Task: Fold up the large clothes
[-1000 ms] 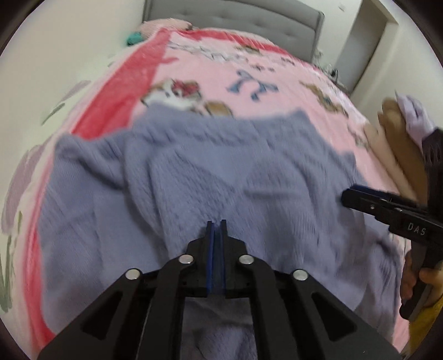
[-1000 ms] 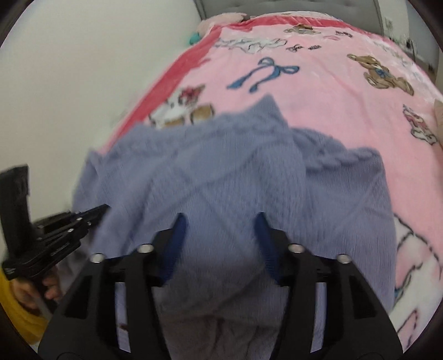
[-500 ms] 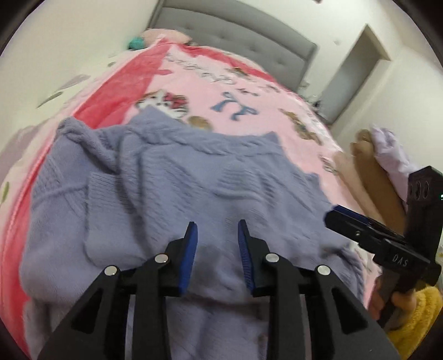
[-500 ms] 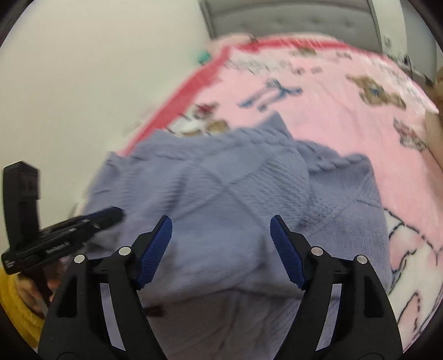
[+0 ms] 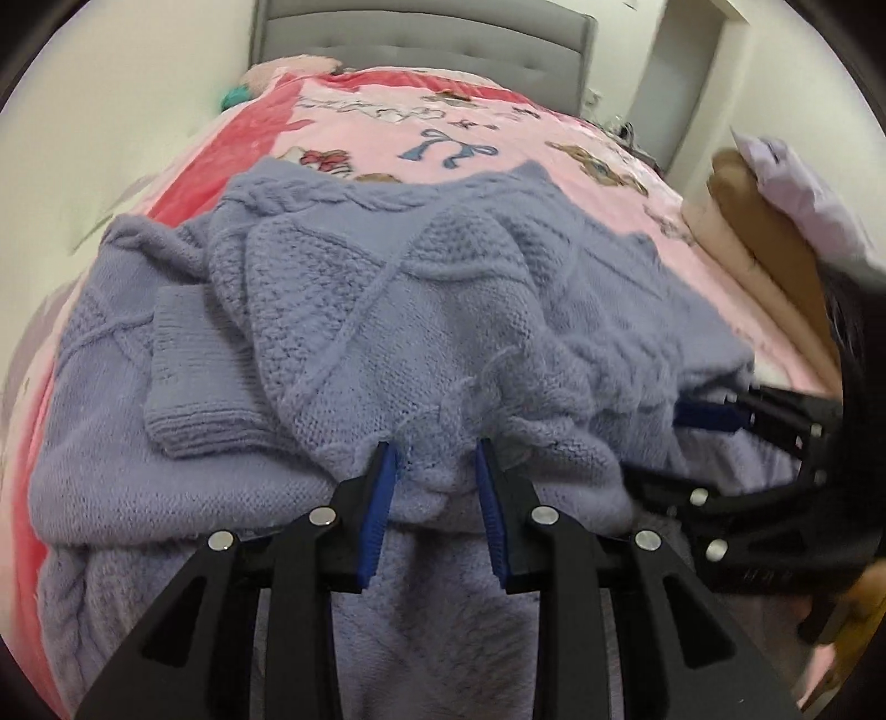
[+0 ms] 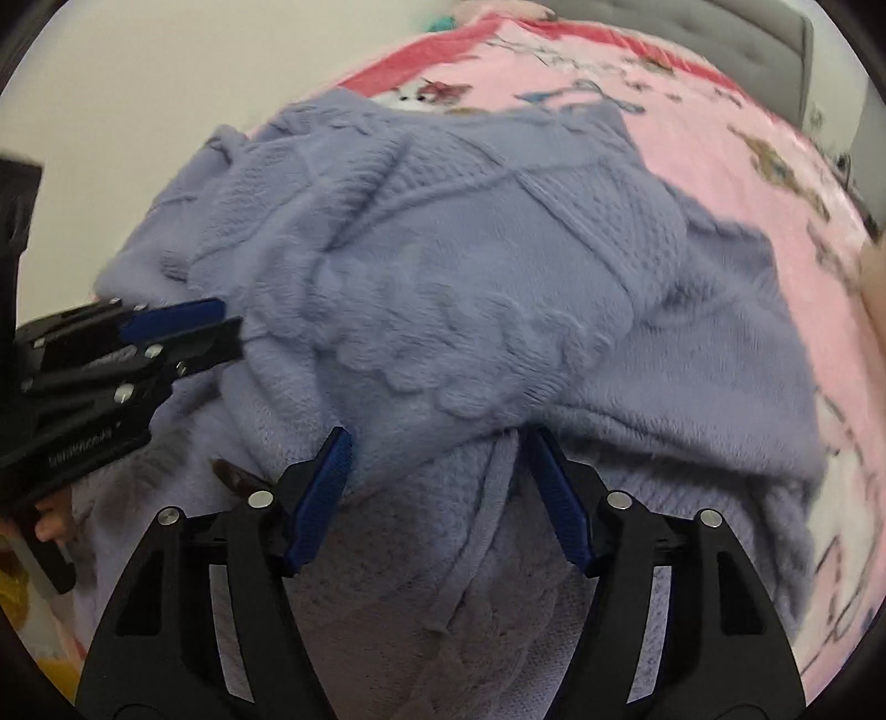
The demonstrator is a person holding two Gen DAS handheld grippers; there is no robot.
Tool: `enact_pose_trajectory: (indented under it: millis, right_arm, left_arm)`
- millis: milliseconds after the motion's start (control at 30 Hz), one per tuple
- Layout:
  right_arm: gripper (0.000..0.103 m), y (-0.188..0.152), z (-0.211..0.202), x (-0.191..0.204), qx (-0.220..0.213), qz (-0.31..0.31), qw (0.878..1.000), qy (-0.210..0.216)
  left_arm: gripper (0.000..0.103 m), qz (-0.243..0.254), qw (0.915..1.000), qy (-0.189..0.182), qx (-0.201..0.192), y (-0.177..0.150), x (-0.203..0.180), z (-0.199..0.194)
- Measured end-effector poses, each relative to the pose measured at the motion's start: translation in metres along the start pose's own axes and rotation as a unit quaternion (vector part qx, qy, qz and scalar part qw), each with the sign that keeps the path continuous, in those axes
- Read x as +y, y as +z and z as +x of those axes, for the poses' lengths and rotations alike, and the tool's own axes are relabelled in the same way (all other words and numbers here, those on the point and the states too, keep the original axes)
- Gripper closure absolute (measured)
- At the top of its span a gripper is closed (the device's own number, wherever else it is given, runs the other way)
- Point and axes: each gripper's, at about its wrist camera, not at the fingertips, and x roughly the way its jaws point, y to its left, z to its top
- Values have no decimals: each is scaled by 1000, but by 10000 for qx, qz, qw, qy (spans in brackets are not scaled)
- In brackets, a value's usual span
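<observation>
A large lavender cable-knit sweater [image 5: 421,310] lies partly folded on the pink bed, a cuffed sleeve [image 5: 188,365] laid across its left side. My left gripper [image 5: 434,451] is open at the near folded edge, knit bunched between its blue pads. My right gripper [image 6: 437,437] is open over the same fold of the sweater [image 6: 470,266]. Each gripper shows in the other's view: the right one [image 5: 714,415] at the sweater's right edge, the left one [image 6: 183,327] at its left edge.
A pink cartoon-print blanket [image 5: 443,127] with a red border covers the bed. A grey padded headboard [image 5: 421,39] stands at the far end. Folded tan and pale purple clothes [image 5: 775,210] are stacked on the right. A white wall [image 6: 138,83] runs along the left.
The left gripper went from shut to open. Both grippers moved down and forward to the sweater's near folded edge, and the knit now bunches higher in front of them.
</observation>
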Motion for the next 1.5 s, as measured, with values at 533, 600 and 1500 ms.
enact_pose_trajectory:
  millis: [533,600,1500]
  right_arm:
    - [30,32,-36,-8,-529,-49,9983,256]
    - [30,34,-22,-6,-298,-70,9994,157]
    - [12,-66,-84,-40,408,694,9954,-519]
  left_arm:
    - [70,-736,9963,-326,289,12,9,-15]
    - [70,-731,9963,-296,351,12,8,-12]
    - [31,-520,9964,638,224,-64,53,-115]
